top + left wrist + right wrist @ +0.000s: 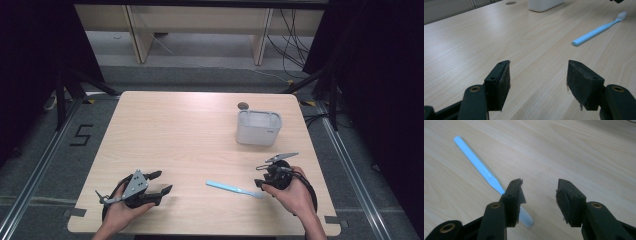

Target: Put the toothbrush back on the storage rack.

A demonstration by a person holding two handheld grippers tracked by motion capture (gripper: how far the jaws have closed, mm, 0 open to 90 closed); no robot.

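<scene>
A light blue toothbrush [234,189] lies flat on the wooden table [190,130] near the front edge, its white head pointing right. My right gripper [261,181] hovers open just above that head end. In the right gripper view the toothbrush [477,163] runs up and left from beneath the left jaw, and nothing sits between the fingers of the right gripper [539,183]. My left gripper [162,182] rests open at the front left, aimed right. From the left gripper [539,65] the toothbrush [599,31] lies well ahead to the right.
A white rectangular container [258,127] stands at the table's back right, and its base [544,3] shows in the left gripper view. A round grommet [243,105] sits in the tabletop behind it. Bare wood spans the table's middle and left.
</scene>
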